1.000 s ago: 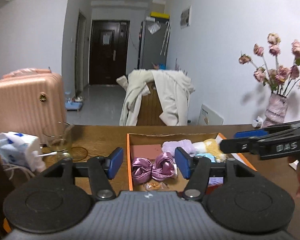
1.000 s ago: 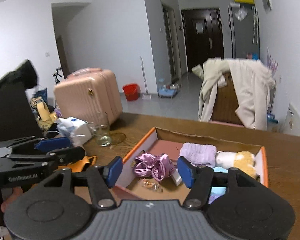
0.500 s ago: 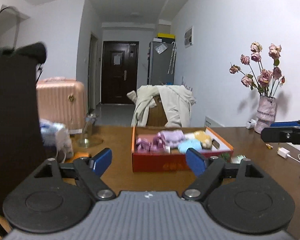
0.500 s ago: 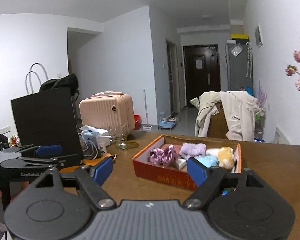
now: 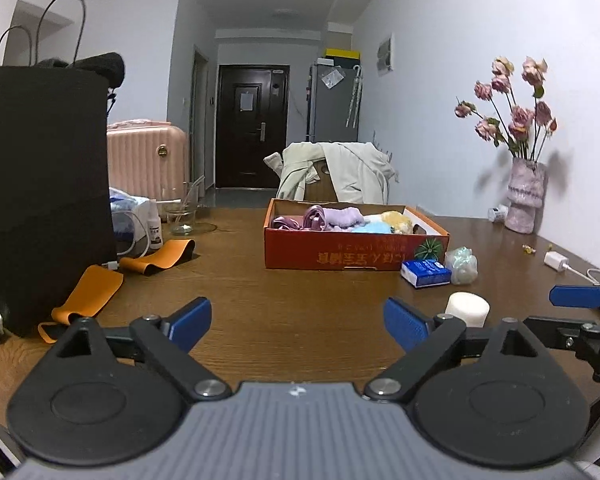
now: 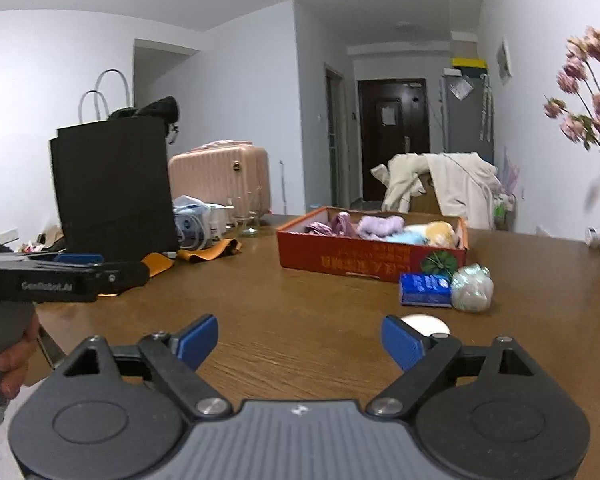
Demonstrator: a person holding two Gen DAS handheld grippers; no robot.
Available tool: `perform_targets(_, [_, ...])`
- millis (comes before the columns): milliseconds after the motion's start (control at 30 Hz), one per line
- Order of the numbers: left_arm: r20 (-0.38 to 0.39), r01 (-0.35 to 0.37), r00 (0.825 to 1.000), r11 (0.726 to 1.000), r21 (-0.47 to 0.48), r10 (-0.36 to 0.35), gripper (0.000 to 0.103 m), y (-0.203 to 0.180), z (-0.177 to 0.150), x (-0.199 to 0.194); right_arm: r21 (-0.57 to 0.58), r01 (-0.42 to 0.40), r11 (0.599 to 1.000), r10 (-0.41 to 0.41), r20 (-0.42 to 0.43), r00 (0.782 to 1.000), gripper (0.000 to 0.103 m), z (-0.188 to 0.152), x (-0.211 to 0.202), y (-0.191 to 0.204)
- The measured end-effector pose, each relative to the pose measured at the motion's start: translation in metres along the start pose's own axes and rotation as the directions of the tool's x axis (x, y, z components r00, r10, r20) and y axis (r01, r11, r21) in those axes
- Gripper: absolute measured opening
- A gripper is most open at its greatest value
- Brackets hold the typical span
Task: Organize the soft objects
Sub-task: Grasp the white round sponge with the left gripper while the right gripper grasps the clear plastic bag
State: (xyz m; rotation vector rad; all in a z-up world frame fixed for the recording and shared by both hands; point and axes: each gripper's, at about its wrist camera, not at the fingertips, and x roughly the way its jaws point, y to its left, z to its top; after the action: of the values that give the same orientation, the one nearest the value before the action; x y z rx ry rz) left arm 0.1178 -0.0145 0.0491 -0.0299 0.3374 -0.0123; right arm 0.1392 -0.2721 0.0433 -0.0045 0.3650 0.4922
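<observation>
An orange cardboard box (image 5: 352, 252) (image 6: 364, 252) stands on the brown table and holds soft items: purple satin scrunchies (image 5: 300, 220), a lilac plush piece (image 5: 342, 216), a light blue one (image 5: 374, 227) and a yellow-white one (image 5: 396, 220). My left gripper (image 5: 298, 322) is open and empty, well back from the box. My right gripper (image 6: 300, 336) is open and empty, also back from it. The right gripper shows at the right edge of the left wrist view (image 5: 580, 312), the left gripper at the left of the right wrist view (image 6: 60, 276).
In front of the box lie a blue packet (image 5: 426, 273), a pale crumpled bundle (image 5: 462, 266) and a white cylinder (image 5: 468, 309). A black paper bag (image 5: 40, 192), orange straps (image 5: 96, 292), a glass (image 5: 180, 216) and a flower vase (image 5: 524, 200) stand around the table.
Both grippers have pulled back from over the box to the near part of the table and have opened wider. The box's contents stay in place.
</observation>
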Motion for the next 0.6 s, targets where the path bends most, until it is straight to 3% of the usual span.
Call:
perform_targets(333, [-0.047,-0.003,0.999,1.0,0.011,0.003,0.095,-0.014,0.001,0.028,0.093,0.065,0.994,-0.06,-0.057,0.997,0.087,-0.01,0.028,-0.039])
perform_targets(500, [-0.081,-0.003,0.997,1.0,0.019,0.005,0.095,-0.02,0.002,0.052,0.196,0.076,0.978,-0.059,-0.09,0.994,0.086,-0.012,0.051,-0.071])
perform_targets(600, [-0.104,-0.003,0.995,1.0,0.022,0.006,0.095,-0.024,0.003,0.067,0.241,0.088,0.967,-0.059,-0.123,0.991,0.076,-0.012,0.069,-0.086])
